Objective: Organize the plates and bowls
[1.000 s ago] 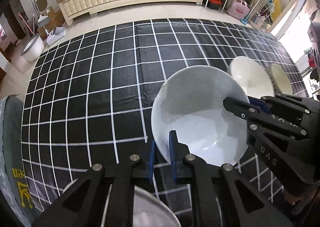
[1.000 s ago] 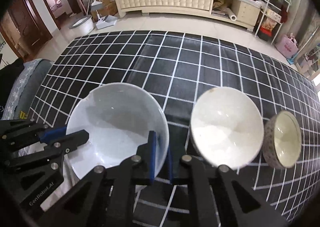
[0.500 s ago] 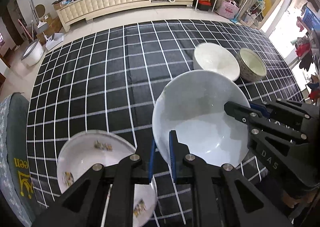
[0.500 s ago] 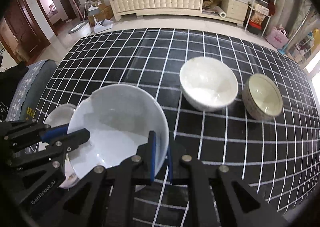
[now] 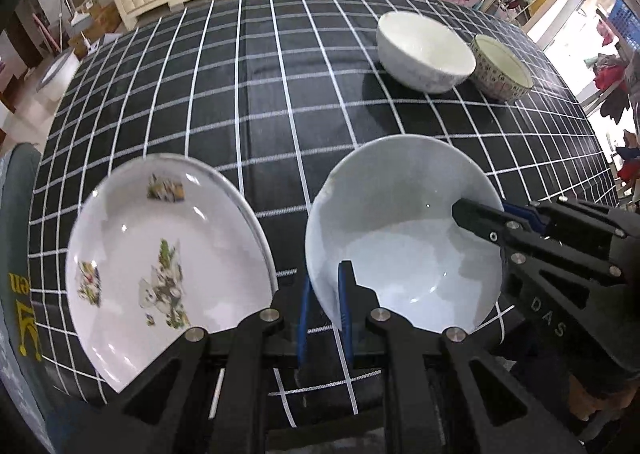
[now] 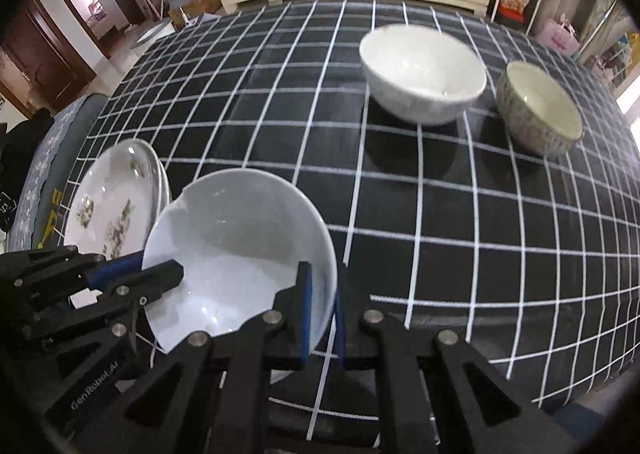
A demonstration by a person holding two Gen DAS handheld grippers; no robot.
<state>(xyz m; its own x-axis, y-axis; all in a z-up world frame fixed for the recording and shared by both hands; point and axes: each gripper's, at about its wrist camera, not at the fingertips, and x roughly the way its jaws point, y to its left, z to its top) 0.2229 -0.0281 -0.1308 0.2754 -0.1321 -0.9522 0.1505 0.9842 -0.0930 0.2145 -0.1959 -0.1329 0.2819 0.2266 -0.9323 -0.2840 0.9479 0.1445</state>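
The pale bowl [image 5: 404,230] hangs tilted above the near edge of the desk [image 5: 280,94], and I have it pinched from both sides: my left hand-held gripper [image 5: 323,302] is clamped on its near-left rim, my right hand-held gripper [image 6: 320,304] on the opposite rim. Just to its left sits a flowered plate [image 5: 160,266]. Farther back, a white bowl [image 6: 422,72] and a patterned bowl [image 6: 540,108] stand close together.
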